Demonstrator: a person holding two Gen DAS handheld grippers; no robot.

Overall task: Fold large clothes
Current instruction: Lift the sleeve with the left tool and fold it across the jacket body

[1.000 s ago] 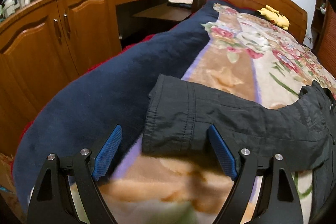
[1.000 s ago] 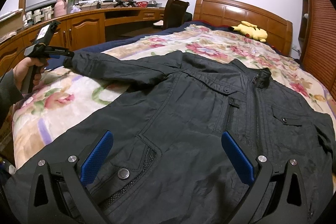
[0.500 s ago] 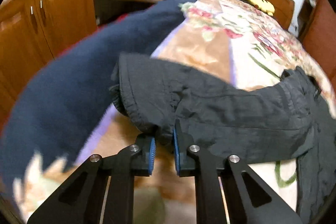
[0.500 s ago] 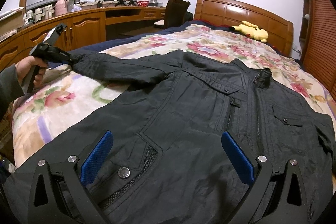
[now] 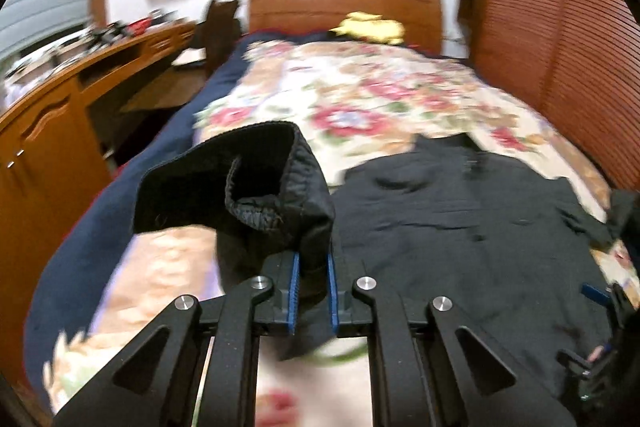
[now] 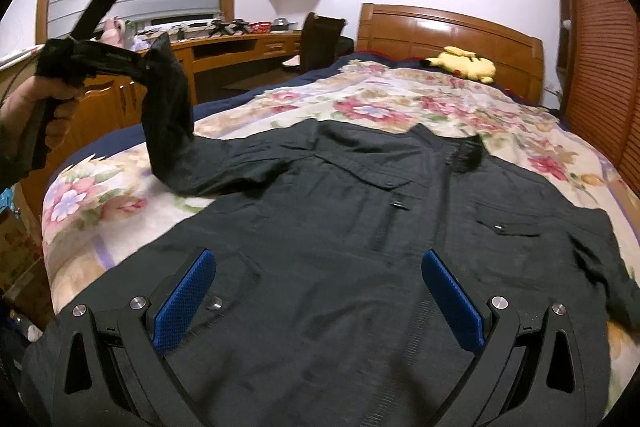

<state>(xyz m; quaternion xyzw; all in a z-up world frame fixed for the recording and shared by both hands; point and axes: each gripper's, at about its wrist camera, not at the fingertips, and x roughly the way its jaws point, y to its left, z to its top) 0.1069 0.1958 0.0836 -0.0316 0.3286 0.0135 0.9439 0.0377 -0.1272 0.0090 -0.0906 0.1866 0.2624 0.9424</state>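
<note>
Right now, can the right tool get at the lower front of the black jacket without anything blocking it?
Probably yes. The right tool is open just above the black jacket, whose front lies flat and uncovered. The left tool holds only the sleeve cuff, off to one side.

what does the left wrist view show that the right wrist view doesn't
Only the left wrist view: the blue pads of the left gripper pinching the sleeve cuff. Only the right wrist view: the hand holding that gripper, the raised sleeve hanging from it, and the open right gripper. Both: the black jacket, the floral blanket, the yellow toy.
</note>
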